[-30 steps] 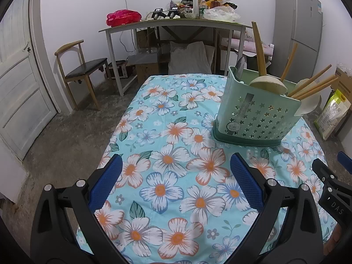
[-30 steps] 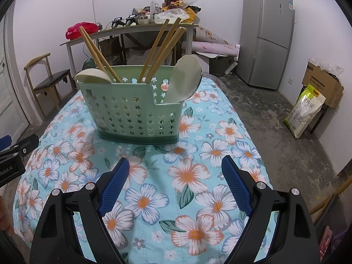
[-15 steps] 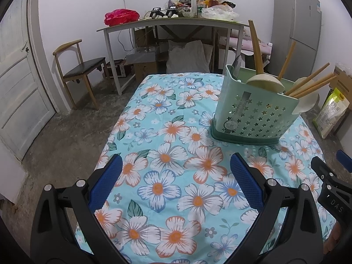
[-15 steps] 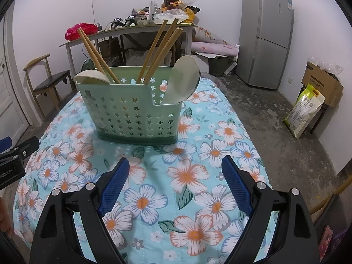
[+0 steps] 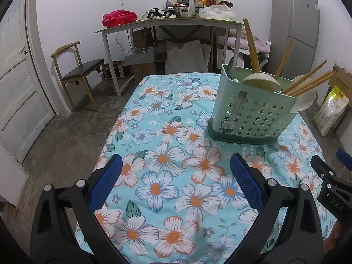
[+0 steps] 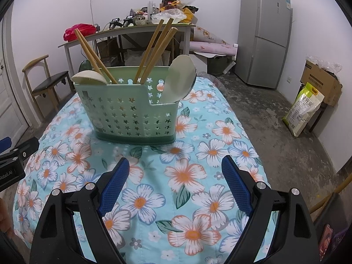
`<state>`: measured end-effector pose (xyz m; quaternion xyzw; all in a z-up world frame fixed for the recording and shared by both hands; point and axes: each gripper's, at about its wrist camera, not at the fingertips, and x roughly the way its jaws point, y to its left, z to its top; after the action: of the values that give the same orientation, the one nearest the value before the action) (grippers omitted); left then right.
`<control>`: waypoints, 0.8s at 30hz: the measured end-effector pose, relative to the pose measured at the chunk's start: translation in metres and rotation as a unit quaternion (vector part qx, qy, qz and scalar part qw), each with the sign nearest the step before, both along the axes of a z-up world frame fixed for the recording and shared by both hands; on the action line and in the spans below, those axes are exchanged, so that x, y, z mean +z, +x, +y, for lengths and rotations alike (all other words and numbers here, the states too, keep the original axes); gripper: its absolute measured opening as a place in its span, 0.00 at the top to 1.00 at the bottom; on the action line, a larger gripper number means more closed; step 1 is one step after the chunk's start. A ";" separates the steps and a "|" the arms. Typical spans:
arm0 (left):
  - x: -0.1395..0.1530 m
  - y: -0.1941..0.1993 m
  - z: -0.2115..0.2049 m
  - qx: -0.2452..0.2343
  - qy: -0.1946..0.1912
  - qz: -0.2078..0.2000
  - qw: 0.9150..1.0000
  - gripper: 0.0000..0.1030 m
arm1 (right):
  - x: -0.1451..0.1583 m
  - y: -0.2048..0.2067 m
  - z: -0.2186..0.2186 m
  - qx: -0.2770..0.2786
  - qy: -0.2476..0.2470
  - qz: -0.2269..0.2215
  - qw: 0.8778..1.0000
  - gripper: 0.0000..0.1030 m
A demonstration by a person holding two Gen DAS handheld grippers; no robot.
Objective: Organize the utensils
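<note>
Tool (image 5: 330, 198) marked "DAS" hovers beside the utensil basket (image 5: 253, 114).

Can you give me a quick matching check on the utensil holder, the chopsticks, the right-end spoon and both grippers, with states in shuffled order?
Things:
1. utensil holder
2. chopsticks
3. right-end spoon
4. left gripper
5. right gripper

States:
A. standing tilted inside the holder, tips up
B. open, empty, with the holder off to its right
C. leaning out over the lower end wall
D. standing upright on the floral tablecloth
E. open, empty, with the holder almost straight ahead

Pairs: 1-D, 2-A, 3-C, 4-B, 5-E
</note>
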<state>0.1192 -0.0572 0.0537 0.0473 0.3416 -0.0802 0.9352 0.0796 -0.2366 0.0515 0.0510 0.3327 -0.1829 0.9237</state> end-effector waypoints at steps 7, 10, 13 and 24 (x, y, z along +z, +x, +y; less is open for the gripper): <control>0.000 -0.001 -0.001 0.000 0.000 0.000 1.000 0.08 | 0.000 0.000 0.000 0.000 0.000 0.000 1.000 0.19; 0.000 0.000 0.000 0.000 0.000 0.001 1.000 0.08 | 0.000 0.000 0.000 0.000 0.000 0.000 1.000 0.19; 0.000 0.001 0.000 0.001 0.000 0.001 1.000 0.08 | 0.000 0.000 0.000 0.000 0.000 0.000 1.000 0.19; 0.000 0.002 0.000 -0.001 0.000 0.002 1.000 0.08 | 0.000 0.000 0.000 0.000 0.000 0.000 1.000 0.19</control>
<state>0.1212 -0.0575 0.0537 0.0477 0.3433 -0.0808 0.9345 0.0798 -0.2362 0.0516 0.0506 0.3325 -0.1829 0.9238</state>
